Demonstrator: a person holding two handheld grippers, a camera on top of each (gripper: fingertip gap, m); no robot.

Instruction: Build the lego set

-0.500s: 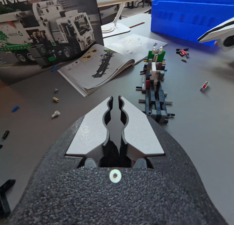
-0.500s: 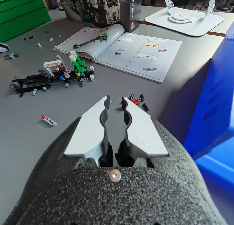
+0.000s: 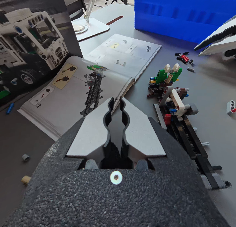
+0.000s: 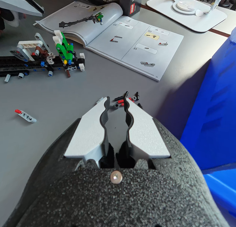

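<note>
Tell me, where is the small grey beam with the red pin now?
In the right wrist view the grey beam with the red pin lies alone on the table, left of the right gripper.

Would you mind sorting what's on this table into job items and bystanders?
Job: chassis build, open manual, small pin pile, grey beam with red pin, right gripper over the pile.
Bystanders: blue bin, white stand base, set box.
</note>
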